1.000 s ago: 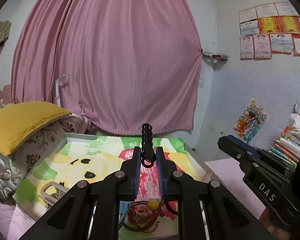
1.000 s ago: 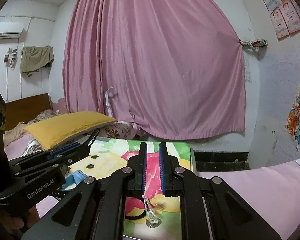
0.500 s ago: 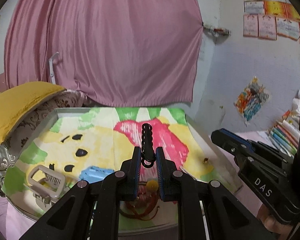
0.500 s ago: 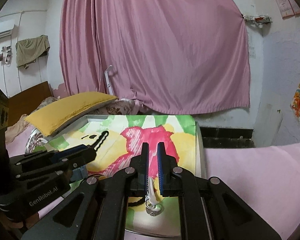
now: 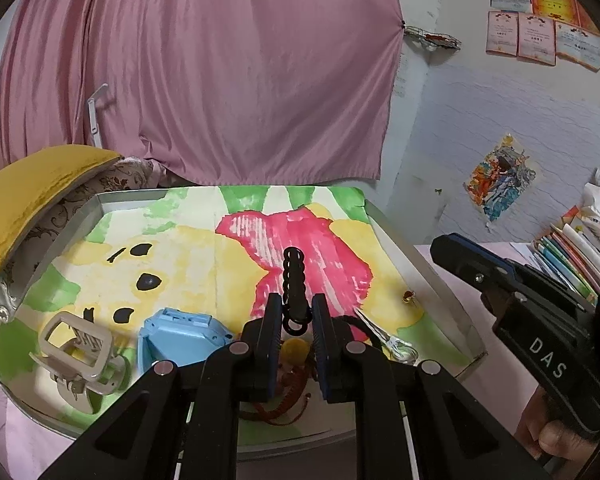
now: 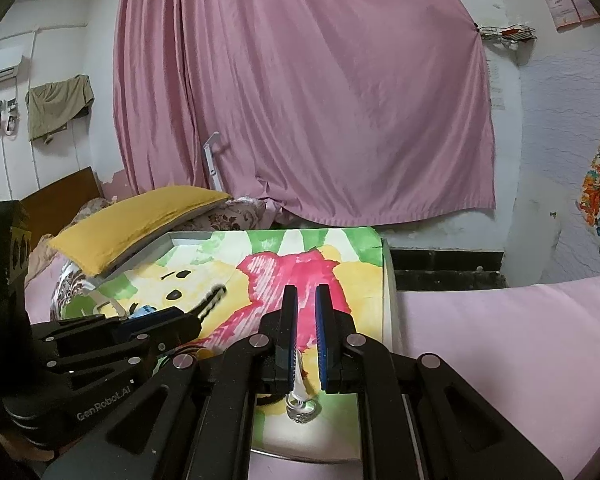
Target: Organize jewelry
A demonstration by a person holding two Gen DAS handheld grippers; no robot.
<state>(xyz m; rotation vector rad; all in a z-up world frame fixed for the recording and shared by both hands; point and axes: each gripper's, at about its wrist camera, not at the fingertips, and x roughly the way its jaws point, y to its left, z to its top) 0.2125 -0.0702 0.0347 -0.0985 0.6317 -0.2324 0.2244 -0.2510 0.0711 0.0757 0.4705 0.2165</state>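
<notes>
My left gripper (image 5: 296,300) is shut on a black beaded hair clip (image 5: 294,280) that sticks forward above the painted metal tray (image 5: 440,292). My right gripper (image 6: 305,300) hovers over the tray's near right corner, its jaws slightly apart, with a clear plastic piece and a silver ring (image 6: 300,404) below them; I cannot tell if the jaws still touch it. That ring (image 5: 400,350) lies on the tray in the left wrist view. A red cord bracelet (image 5: 284,404) with a yellow bead lies under my left gripper.
On the tray lie a beige claw clip (image 5: 76,348), a blue box (image 5: 172,340) and a small earring (image 5: 409,297). A yellow pillow (image 5: 32,196) lies at the left. Books (image 5: 572,252) stack at the right. A pink curtain hangs behind.
Both grippers have tilted down toward the tray. The right gripper's jaws have parted a little and the clear piece with the ring now rests on the tray.
</notes>
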